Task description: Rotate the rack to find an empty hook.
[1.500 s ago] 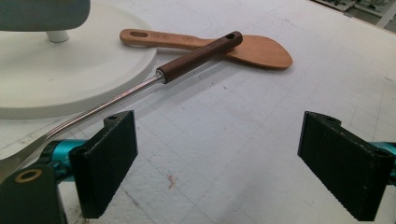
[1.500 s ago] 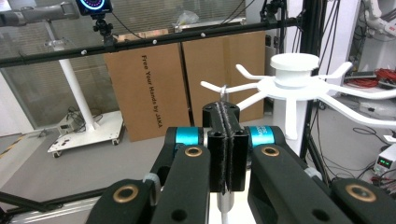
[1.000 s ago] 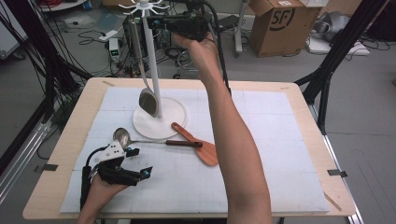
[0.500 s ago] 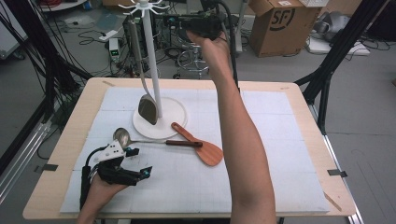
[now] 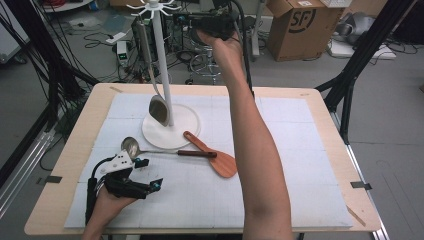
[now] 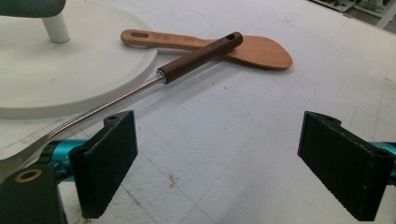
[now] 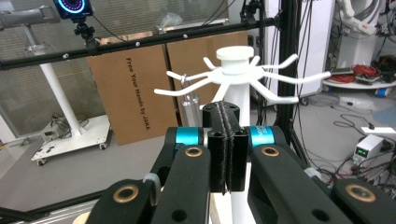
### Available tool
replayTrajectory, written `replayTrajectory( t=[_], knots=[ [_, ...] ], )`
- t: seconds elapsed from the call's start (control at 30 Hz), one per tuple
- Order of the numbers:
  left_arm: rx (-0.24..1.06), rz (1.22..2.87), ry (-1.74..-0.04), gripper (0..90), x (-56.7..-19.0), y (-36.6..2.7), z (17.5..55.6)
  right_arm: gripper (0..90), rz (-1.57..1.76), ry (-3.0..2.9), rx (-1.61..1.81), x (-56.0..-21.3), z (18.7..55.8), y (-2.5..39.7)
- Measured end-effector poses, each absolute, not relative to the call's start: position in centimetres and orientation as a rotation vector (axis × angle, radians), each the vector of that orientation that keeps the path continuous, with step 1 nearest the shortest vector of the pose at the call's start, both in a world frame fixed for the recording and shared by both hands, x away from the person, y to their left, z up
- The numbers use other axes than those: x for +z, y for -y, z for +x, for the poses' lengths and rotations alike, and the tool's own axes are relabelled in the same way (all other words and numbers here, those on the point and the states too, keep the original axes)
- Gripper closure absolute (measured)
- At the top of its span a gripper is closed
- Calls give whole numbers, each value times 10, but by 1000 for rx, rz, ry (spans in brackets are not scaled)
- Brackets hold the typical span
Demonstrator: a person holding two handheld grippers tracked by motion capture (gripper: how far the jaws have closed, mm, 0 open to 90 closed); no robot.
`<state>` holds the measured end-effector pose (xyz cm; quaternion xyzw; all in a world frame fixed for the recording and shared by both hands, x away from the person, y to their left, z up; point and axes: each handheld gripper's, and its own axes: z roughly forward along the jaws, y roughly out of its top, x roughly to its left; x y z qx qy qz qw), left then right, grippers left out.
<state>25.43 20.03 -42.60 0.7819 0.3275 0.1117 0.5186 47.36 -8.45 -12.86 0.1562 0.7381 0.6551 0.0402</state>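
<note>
table [image 5: 320, 100] | white mat [image 5: 300, 150] | on mat: rack base [image 5: 185, 125], ladle [image 5: 150, 150], wooden spatula [image 5: 215, 157]

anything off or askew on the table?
Nothing damaged or spilled. One oddity: the ladle lies with its dark handle crossed over the wooden spatula beside the rack base, while another utensil already hangs on the rack.

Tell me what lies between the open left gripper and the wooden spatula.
In the left gripper view, bare white mat separates the left gripper from the wooden spatula; the ladle crosses the spatula's handle.

One white rack [image 5: 162, 75], two metal ladles — one hanging [image 5: 159, 109], one lying [image 5: 131, 146] — and one wooden spatula [image 5: 212, 155]
</note>
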Motion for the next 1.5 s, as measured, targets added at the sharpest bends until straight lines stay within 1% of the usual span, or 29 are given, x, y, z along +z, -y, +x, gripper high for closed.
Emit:
replayTrajectory(
  t=[1.0, 1.5],
  knots=[
    [271, 1879, -777, 126, -426, -198, 254, 900, 392, -2291, 2010, -127, 460, 51],
    [274, 1875, -781, 126, -425, -200, 254, 900, 399, -2294, 2001, -128, 460, 63]
  ],
)
